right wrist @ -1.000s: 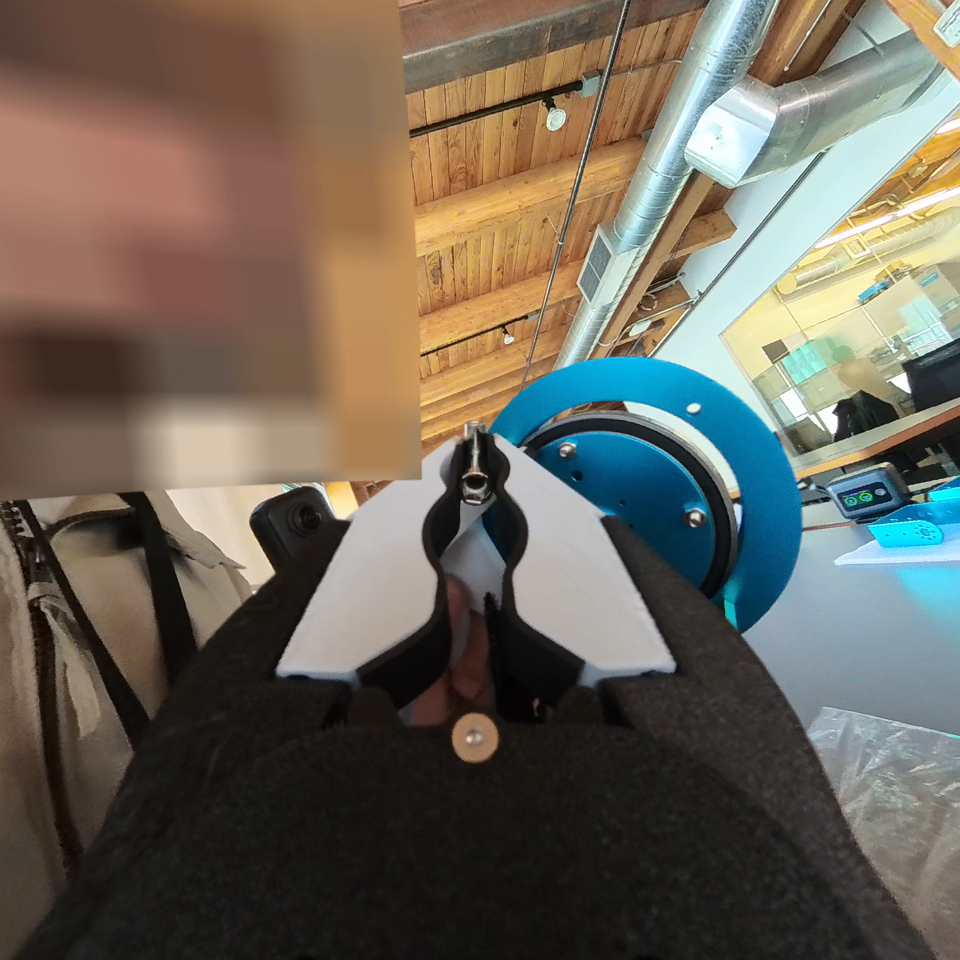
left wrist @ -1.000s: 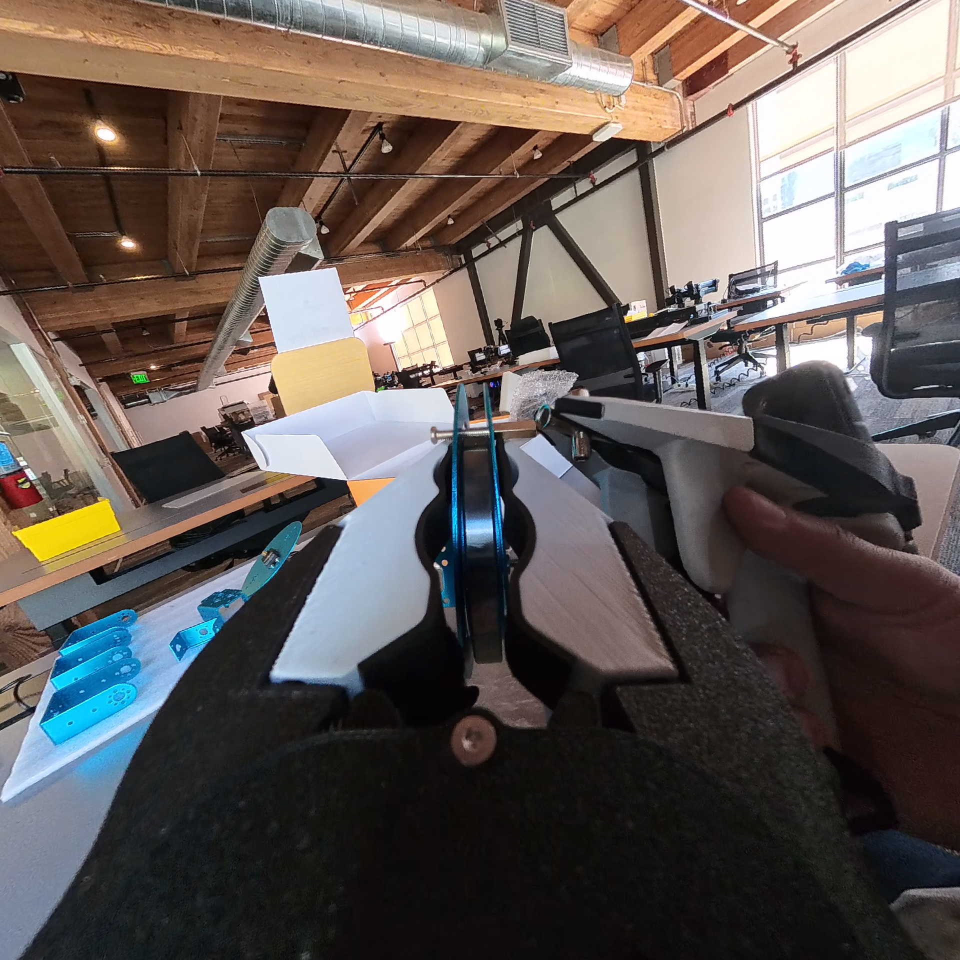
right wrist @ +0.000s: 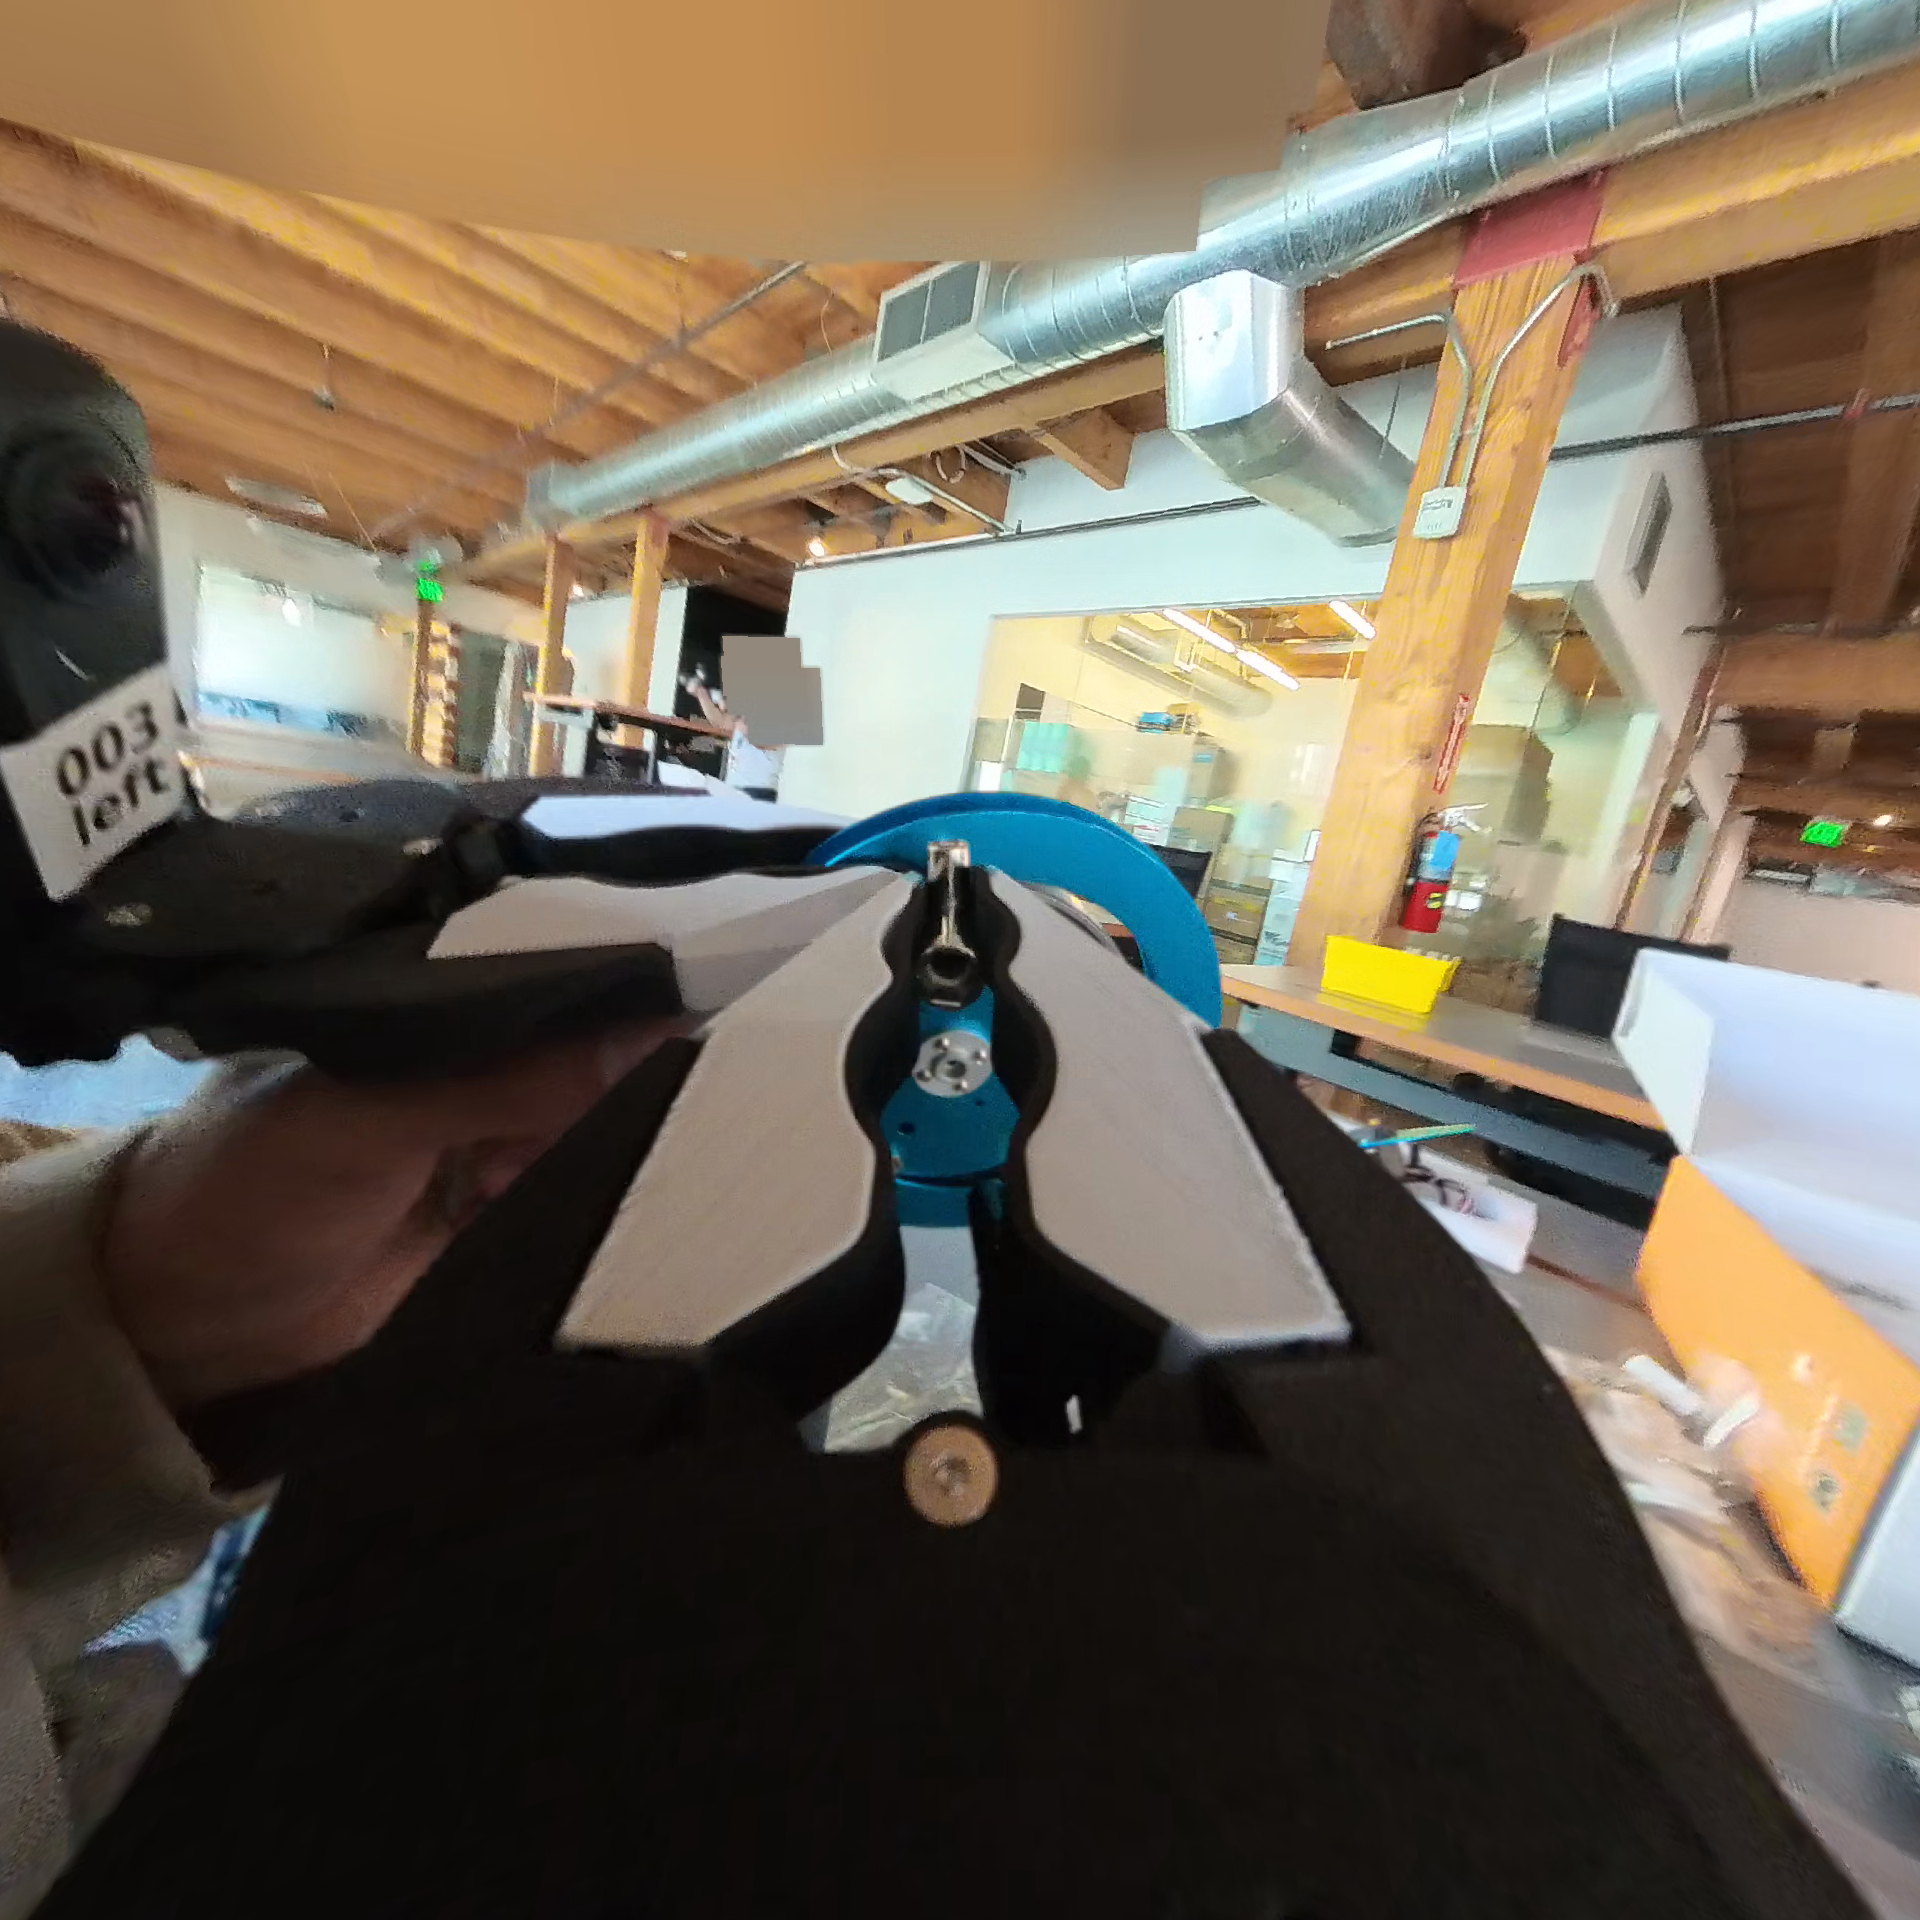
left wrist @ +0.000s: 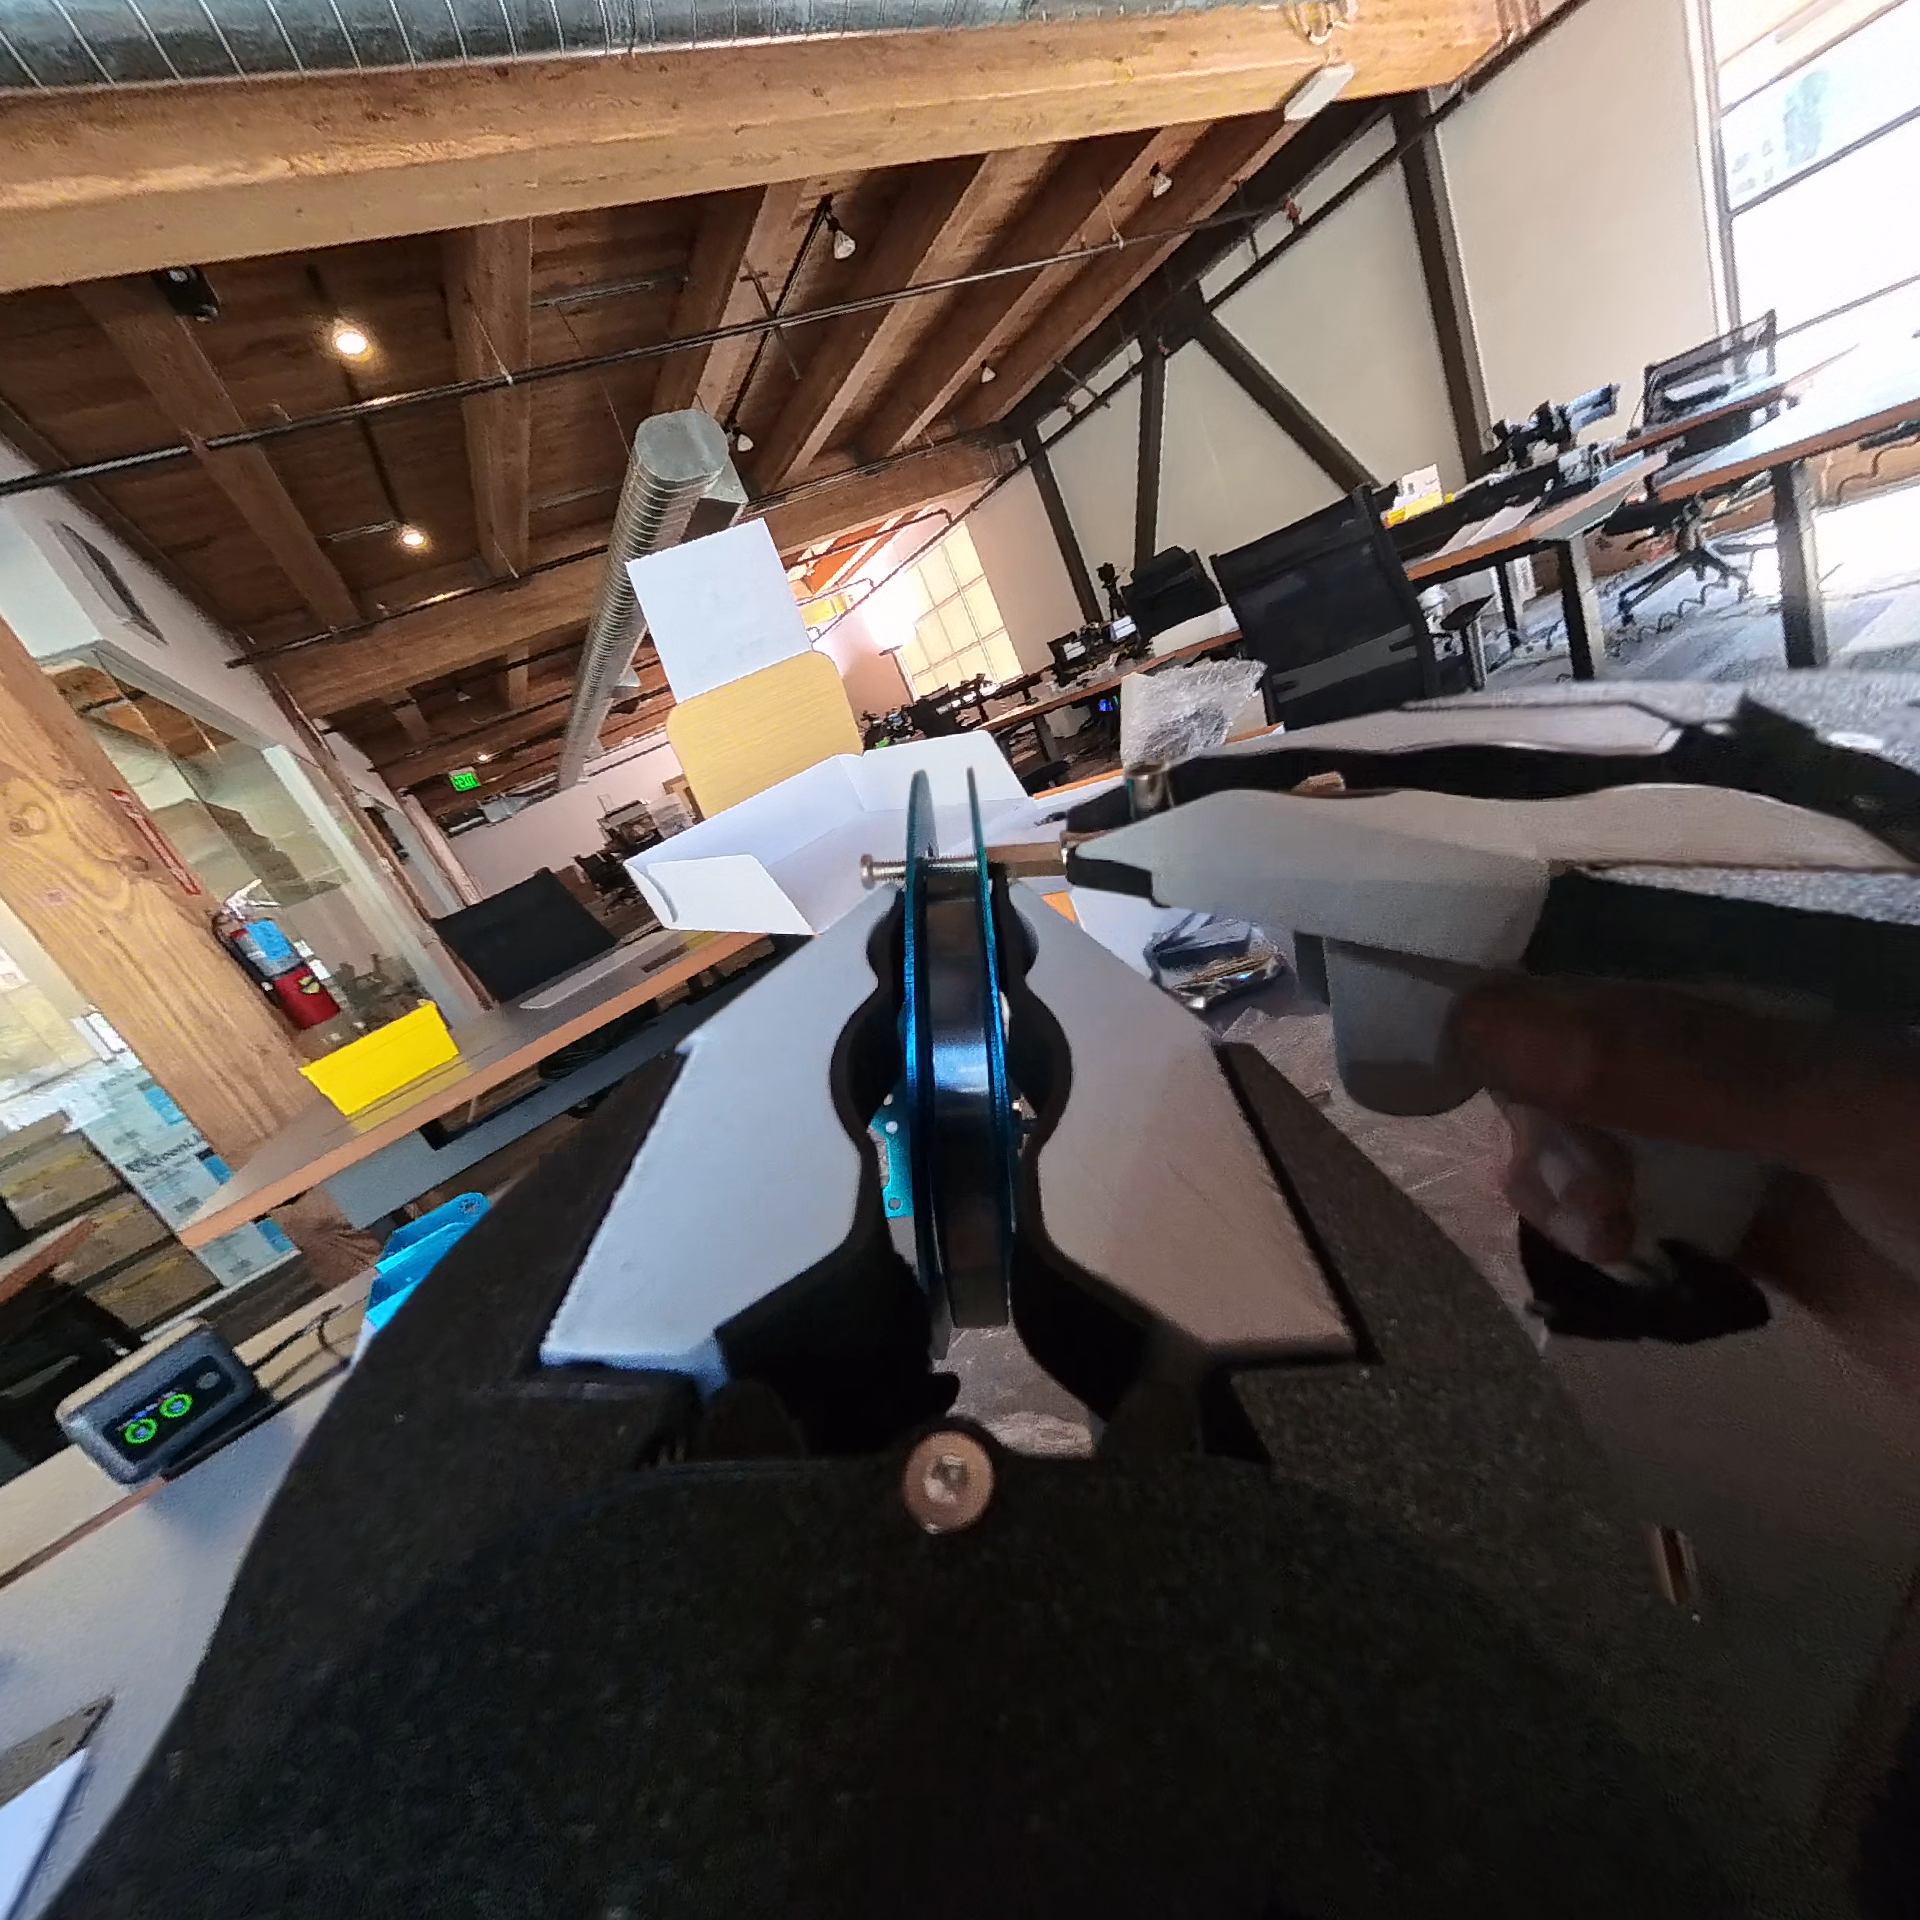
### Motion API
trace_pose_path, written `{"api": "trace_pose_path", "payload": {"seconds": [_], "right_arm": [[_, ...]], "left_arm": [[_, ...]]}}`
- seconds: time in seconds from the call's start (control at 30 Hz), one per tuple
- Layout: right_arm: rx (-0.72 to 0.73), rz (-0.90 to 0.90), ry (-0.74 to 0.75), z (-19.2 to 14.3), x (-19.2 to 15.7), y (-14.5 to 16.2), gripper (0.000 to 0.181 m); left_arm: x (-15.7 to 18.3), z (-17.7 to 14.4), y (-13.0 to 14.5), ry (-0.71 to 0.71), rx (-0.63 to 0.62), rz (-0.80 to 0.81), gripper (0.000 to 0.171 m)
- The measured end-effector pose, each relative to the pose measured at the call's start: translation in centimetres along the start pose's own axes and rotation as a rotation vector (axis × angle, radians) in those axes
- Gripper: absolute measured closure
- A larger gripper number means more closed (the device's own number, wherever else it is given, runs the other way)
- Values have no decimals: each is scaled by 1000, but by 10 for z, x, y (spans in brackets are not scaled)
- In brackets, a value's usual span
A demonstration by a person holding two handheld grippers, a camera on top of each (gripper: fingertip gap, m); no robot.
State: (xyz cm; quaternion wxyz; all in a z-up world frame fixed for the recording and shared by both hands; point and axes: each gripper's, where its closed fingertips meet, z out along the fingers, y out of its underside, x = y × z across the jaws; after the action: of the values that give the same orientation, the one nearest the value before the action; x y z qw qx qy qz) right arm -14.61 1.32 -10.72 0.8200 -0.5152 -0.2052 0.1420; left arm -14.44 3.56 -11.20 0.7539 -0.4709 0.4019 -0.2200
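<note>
From my left wrist view I see an open office under a timber-beam ceiling with a ribbed metal duct (left wrist: 644, 582). Grey and wood-edged desks run behind the blue wheel (left wrist: 951, 1039), my landmark. An open white box (left wrist: 790, 862) stands just behind the wheel, a yellow bin (left wrist: 379, 1049) sits well to its left, and a small grey device with 2 green lights (left wrist: 156, 1423) lies lower left of it. My left gripper (left wrist: 951, 894) points up and forward, its 2 jaws drawn in tight on the wheel, which stands edge-on between them. A screw (left wrist: 883, 868) pokes through the wheel's top rim. From the right of the wheel, the right gripper (left wrist: 1081, 857) comes in level, held by a hand (left wrist: 1662, 1091), its tips at the screw's far end.

In my right wrist view the wheel (right wrist: 1143, 883) shows as a blue arc behind my right gripper (right wrist: 948, 883), whose jaws are nearly closed on a small metal screw piece (right wrist: 945, 935). The left gripper (right wrist: 582, 914) reaches in from the wheel's left. A wooden post (right wrist: 1423, 675) and fire extinguisher (right wrist: 1429, 873) stand right of the wheel, with the yellow bin (right wrist: 1387, 971) below them.
</note>
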Motion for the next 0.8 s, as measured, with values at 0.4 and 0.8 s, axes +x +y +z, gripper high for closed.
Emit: {"api": "trace_pose_path", "payload": {"seconds": [0.4,0.8], "right_arm": [[-101,-363,-70,-7,-1,13,175],[-176,-355,-215,-11,-2,32,175]], "left_arm": [[12,-1,15,136,-114,-83,161],[24,-1,39,336,-246,-335,160]]}}
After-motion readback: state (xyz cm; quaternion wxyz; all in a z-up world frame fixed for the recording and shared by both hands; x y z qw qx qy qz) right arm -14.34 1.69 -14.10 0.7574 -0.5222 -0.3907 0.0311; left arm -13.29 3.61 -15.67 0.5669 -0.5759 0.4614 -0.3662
